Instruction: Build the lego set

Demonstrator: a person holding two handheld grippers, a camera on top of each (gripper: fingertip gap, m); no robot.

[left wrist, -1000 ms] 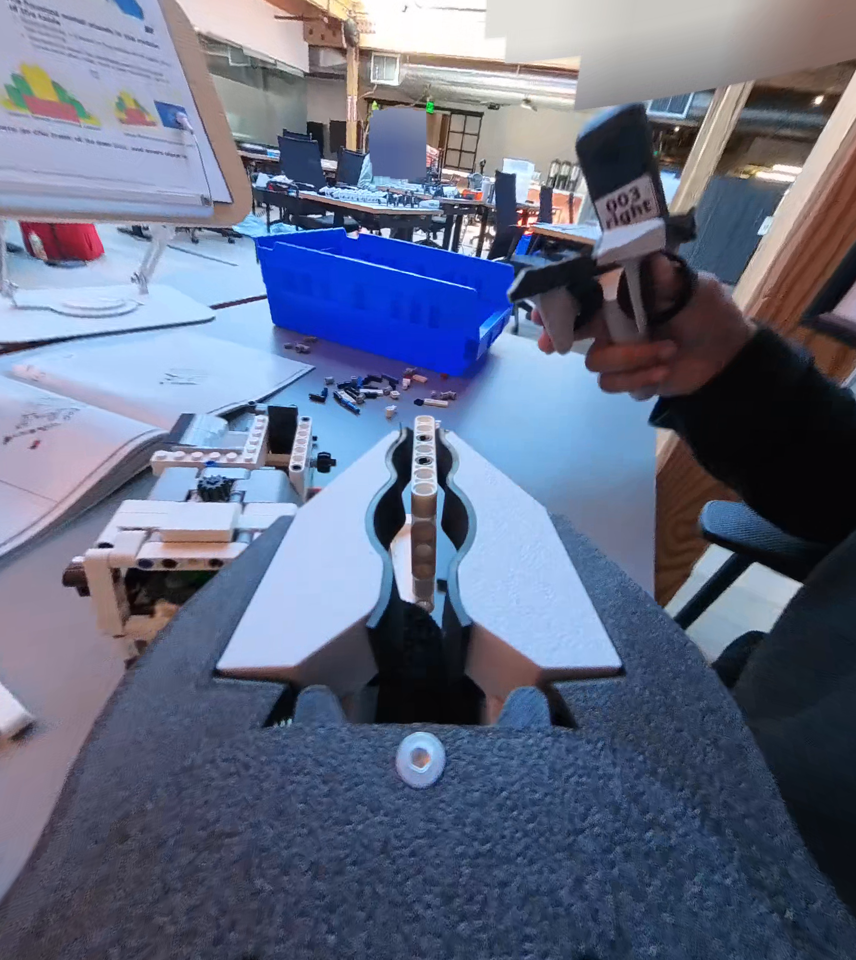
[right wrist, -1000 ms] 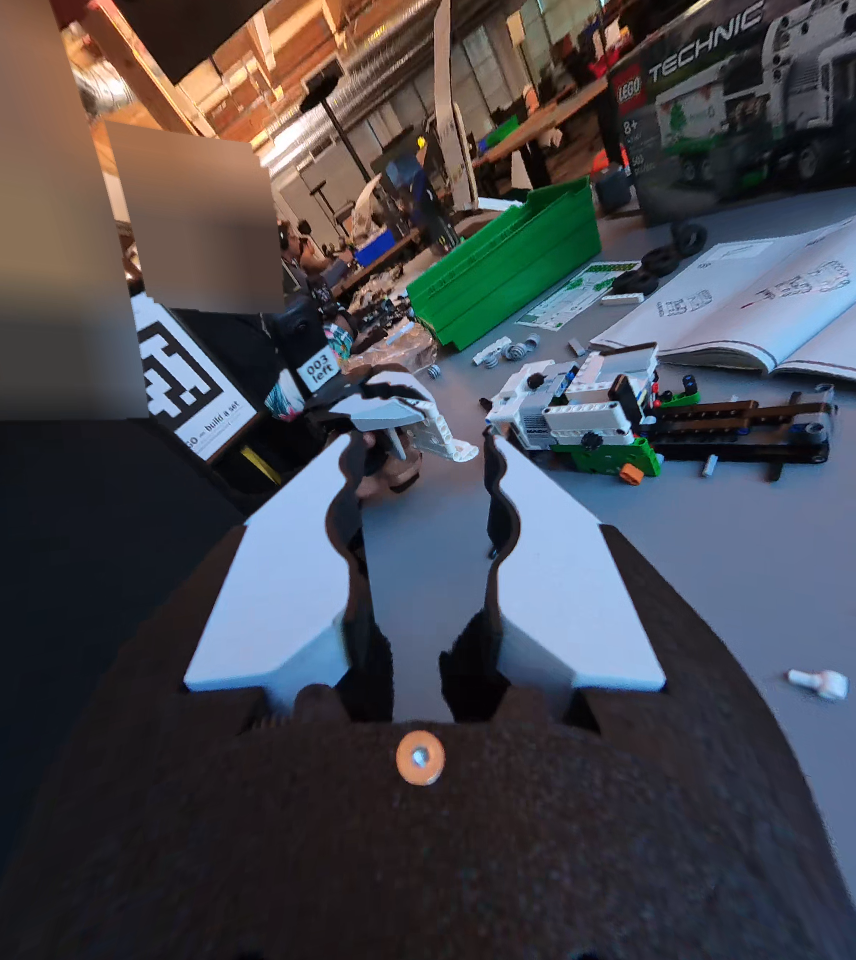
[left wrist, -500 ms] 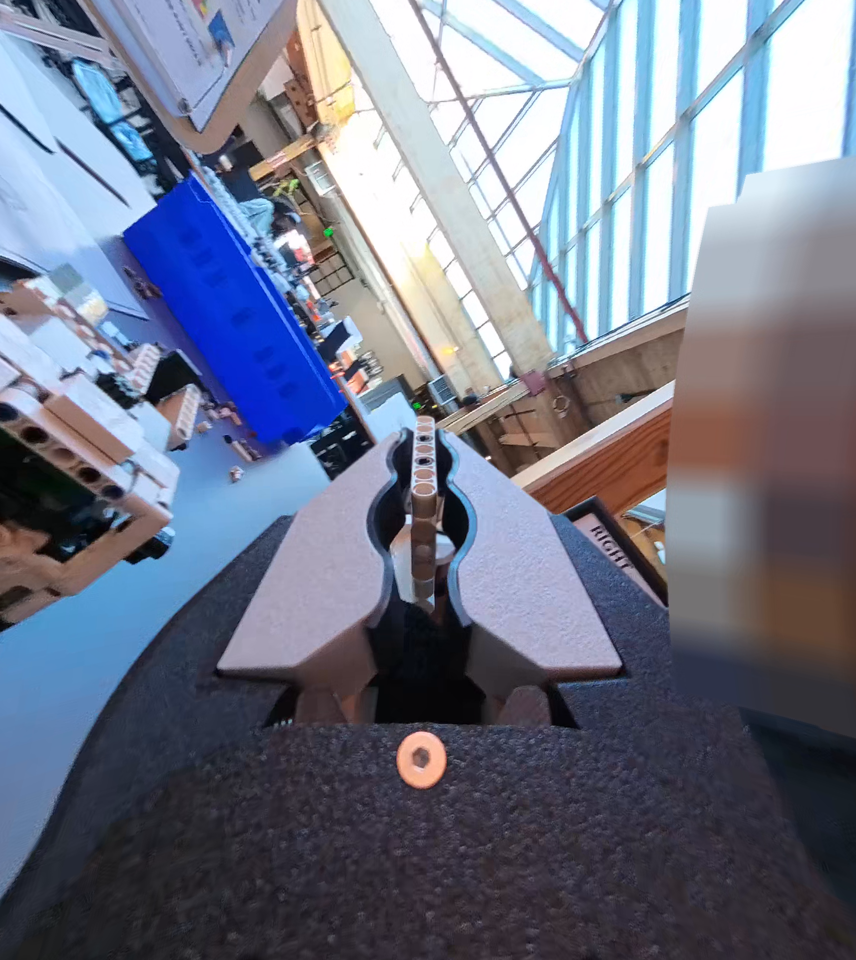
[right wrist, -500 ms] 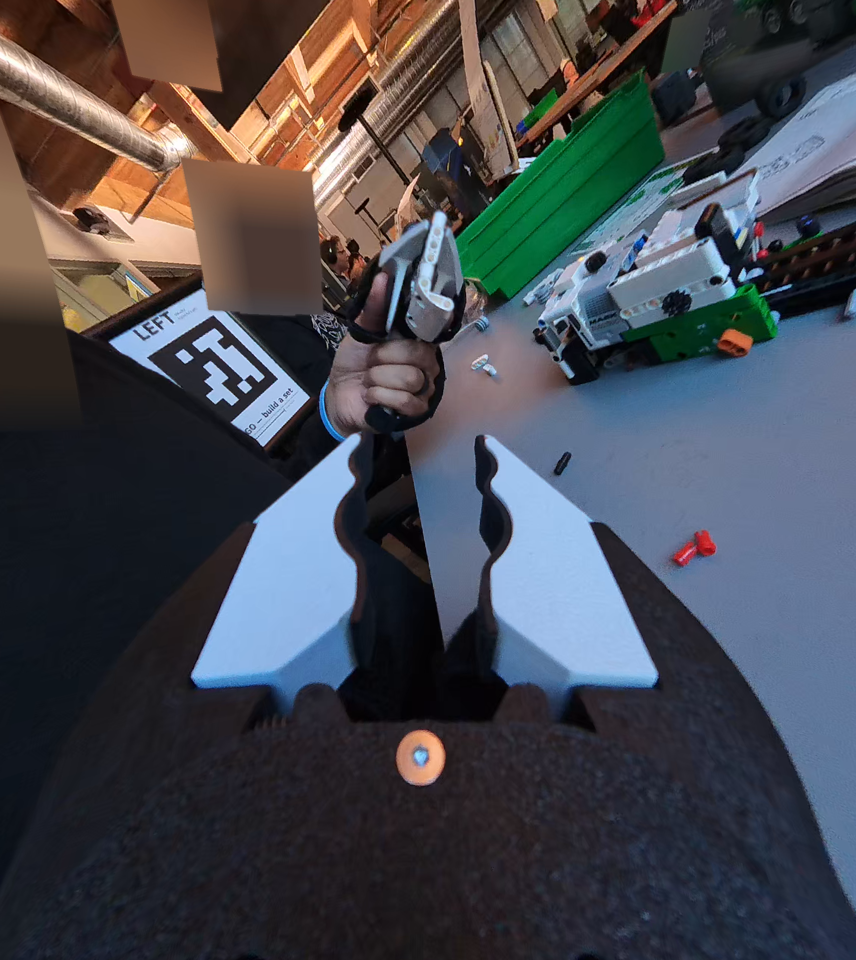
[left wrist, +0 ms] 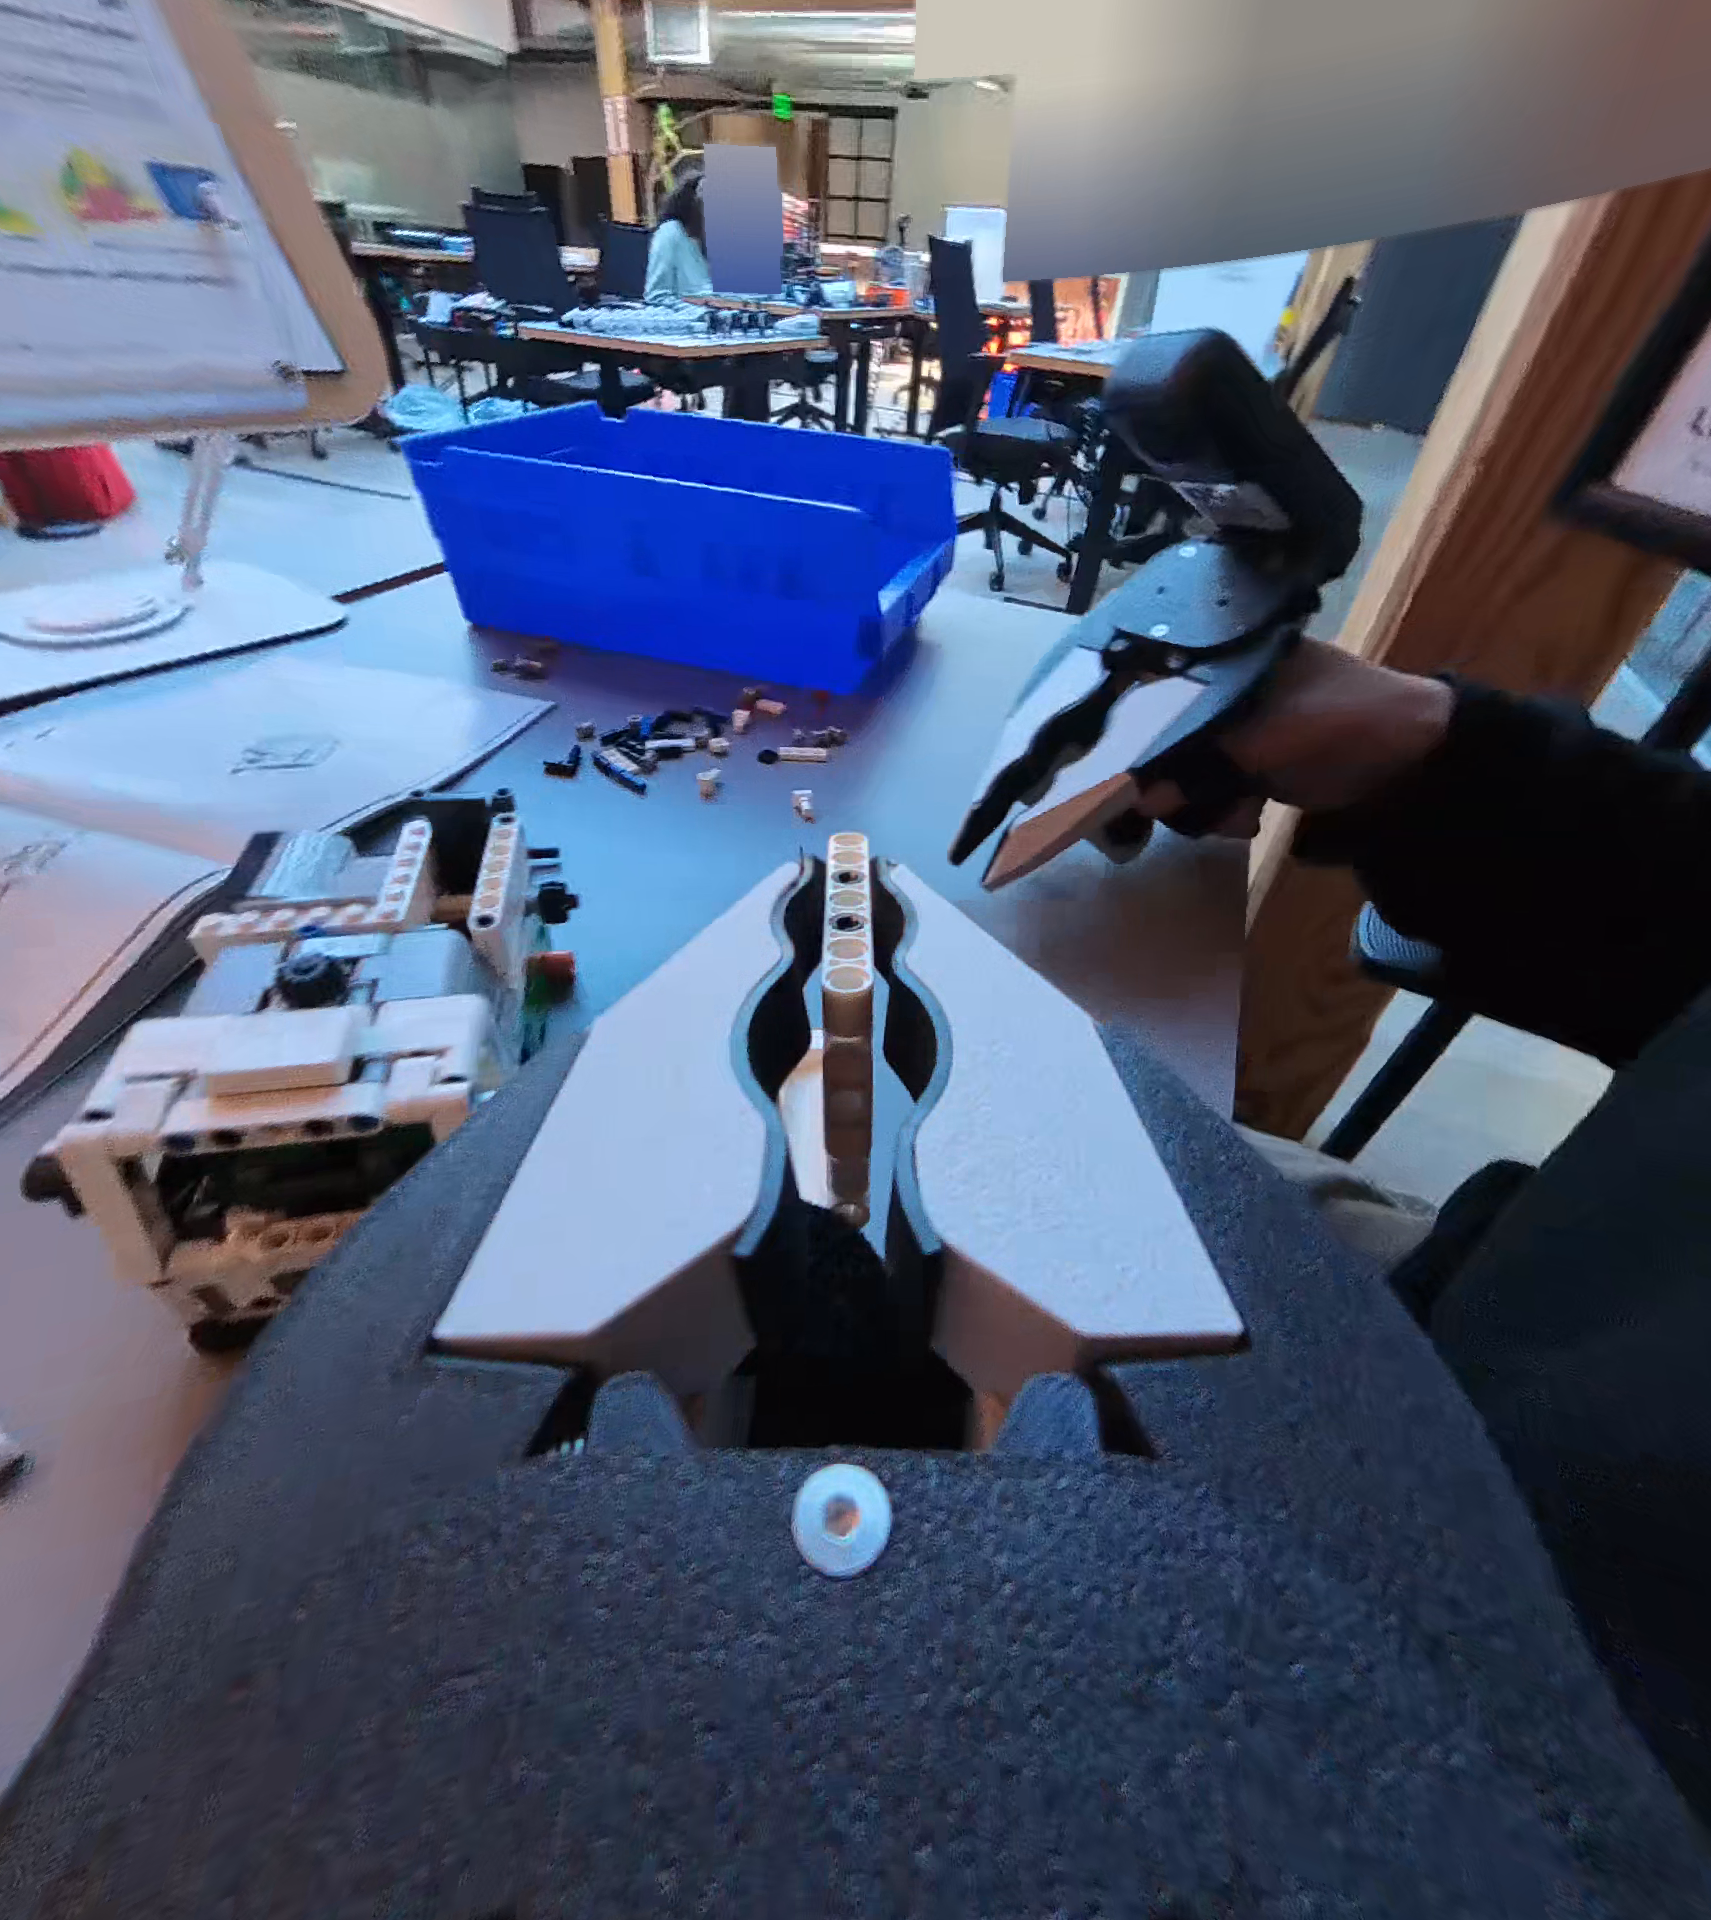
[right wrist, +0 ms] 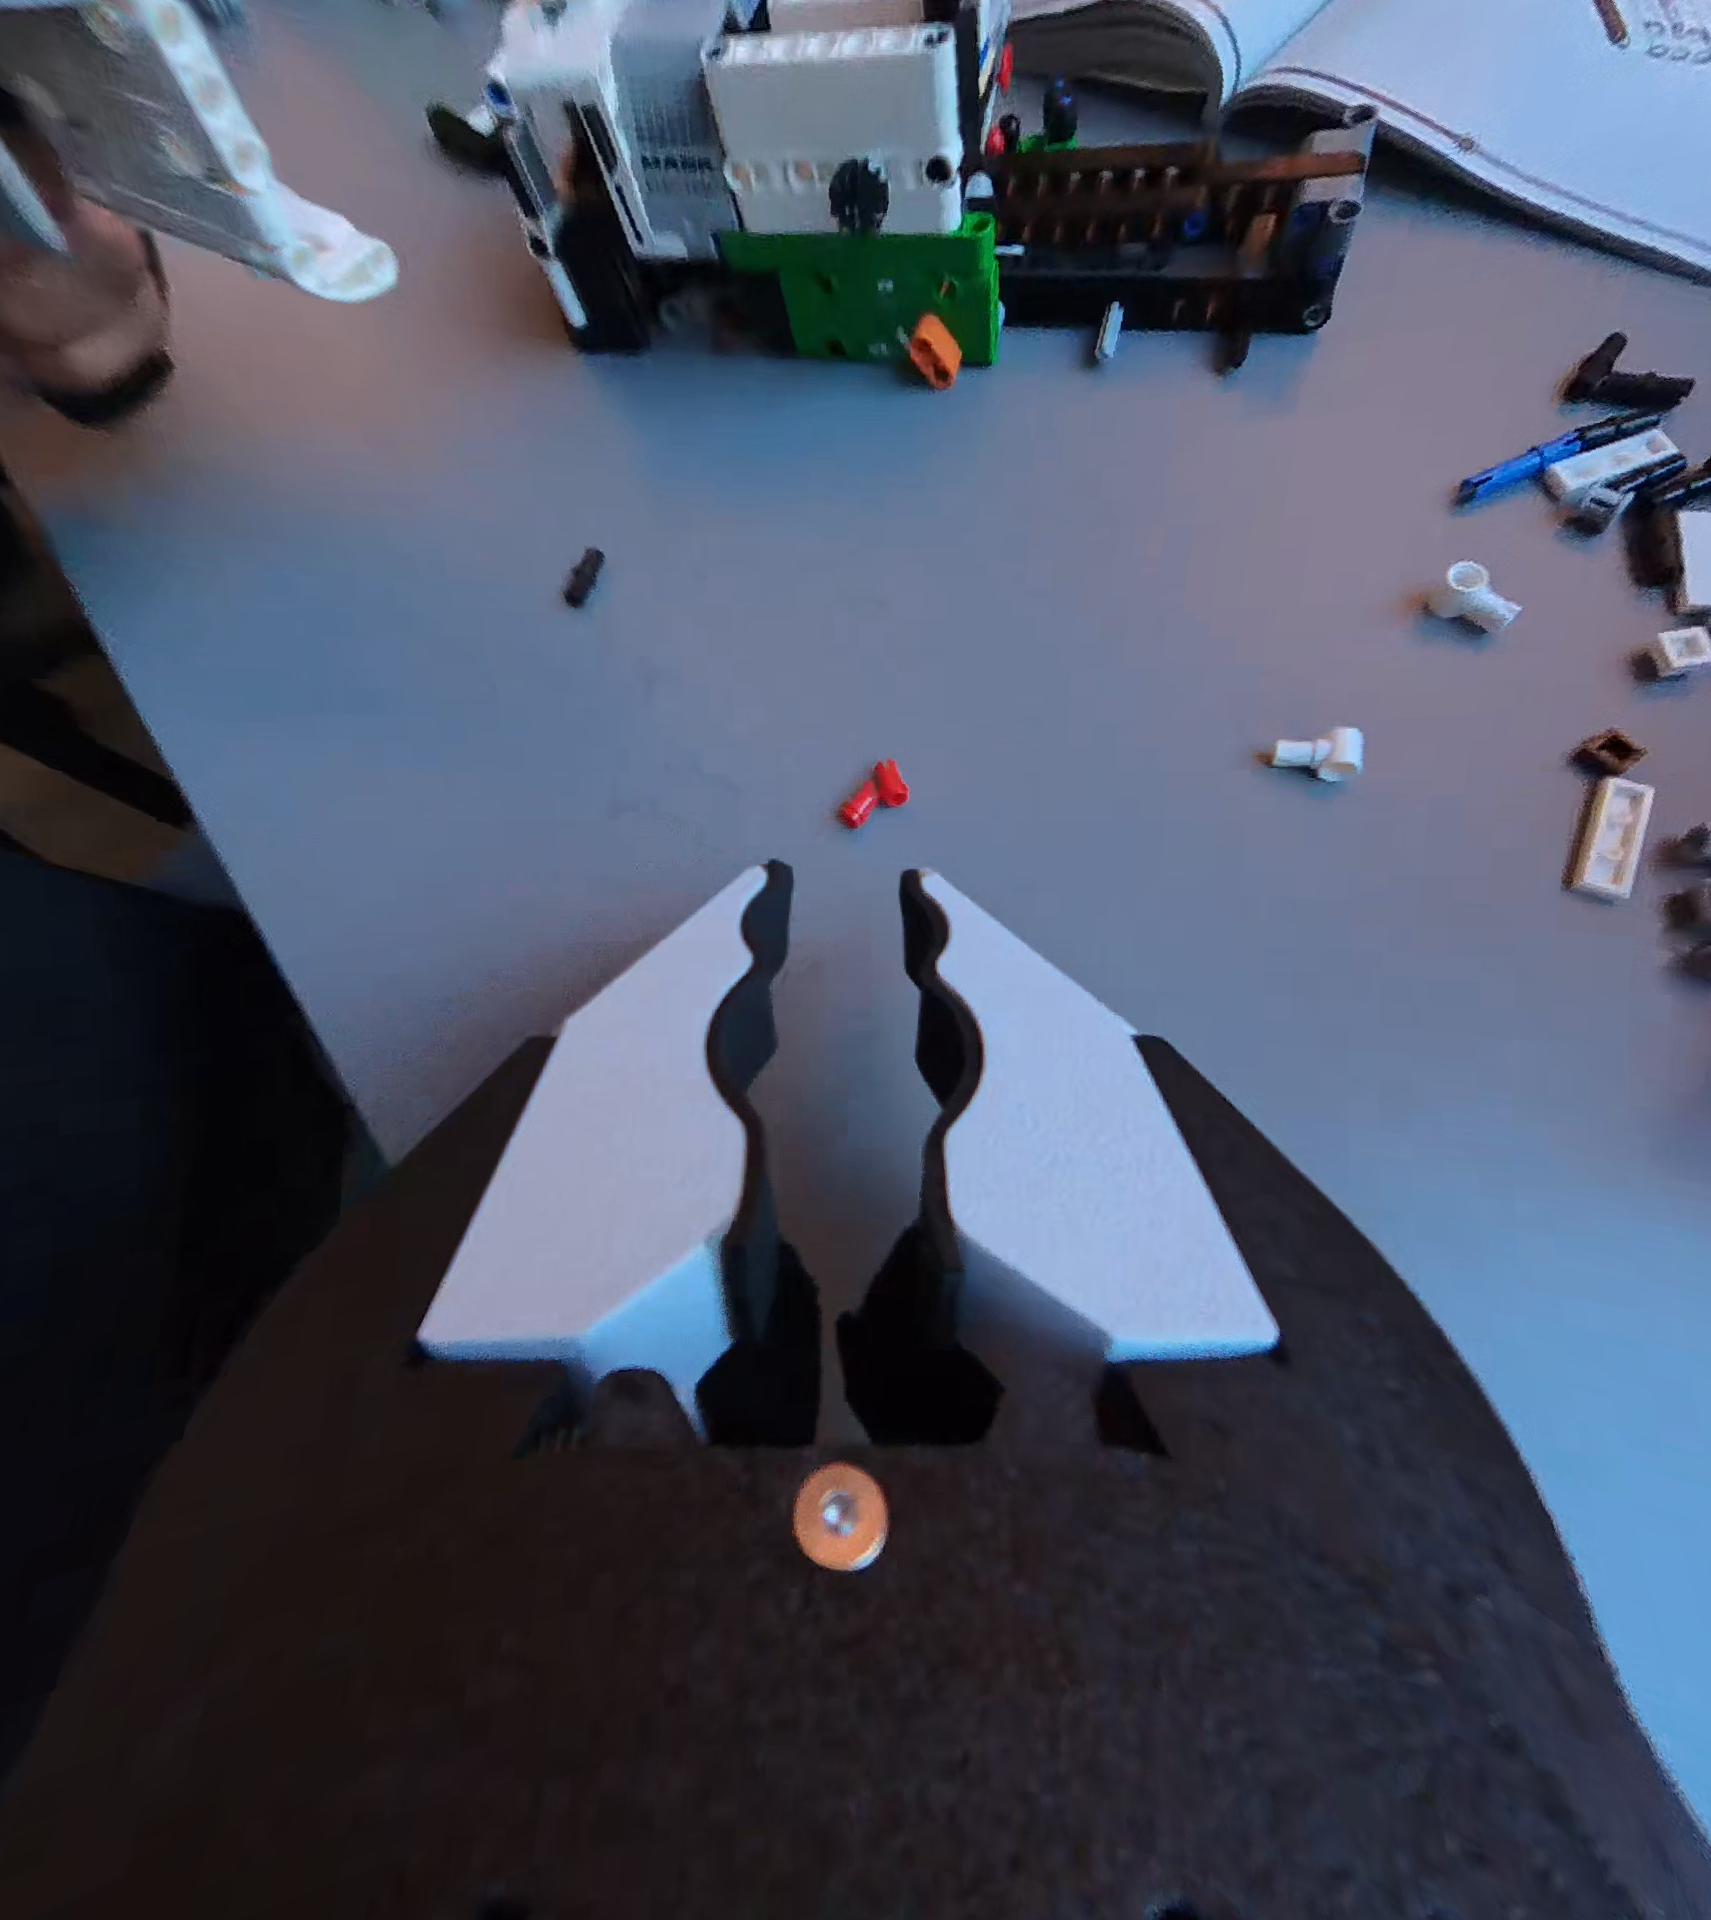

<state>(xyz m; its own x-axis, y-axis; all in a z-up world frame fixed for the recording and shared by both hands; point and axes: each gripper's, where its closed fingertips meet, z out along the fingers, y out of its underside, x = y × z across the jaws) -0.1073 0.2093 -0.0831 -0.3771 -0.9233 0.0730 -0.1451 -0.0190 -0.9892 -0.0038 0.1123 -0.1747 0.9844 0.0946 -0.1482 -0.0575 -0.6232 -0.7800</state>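
Your left gripper (left wrist: 846, 883) clamps a white perforated beam (left wrist: 848, 966) edge-on between its fingers, the beam's holed end poking just past the fingertips above the grey table (left wrist: 685, 842). To its left on the table sits the partly built white, black and green model (left wrist: 311, 1049), its back end against an open instruction booklet (left wrist: 155, 790). Your right gripper (right wrist: 838, 883) hangs tilted down over the table with its jaws parted a little and nothing between them; a small red pin (right wrist: 872, 794) lies just ahead of its tips and a black pin (right wrist: 583, 577) farther off toward the model. Loose small parts (right wrist: 1682, 540) lie scattered to the right. Behind them stands a blue bin (left wrist: 695, 540), with a document stand (left wrist: 92, 208) at upper left.
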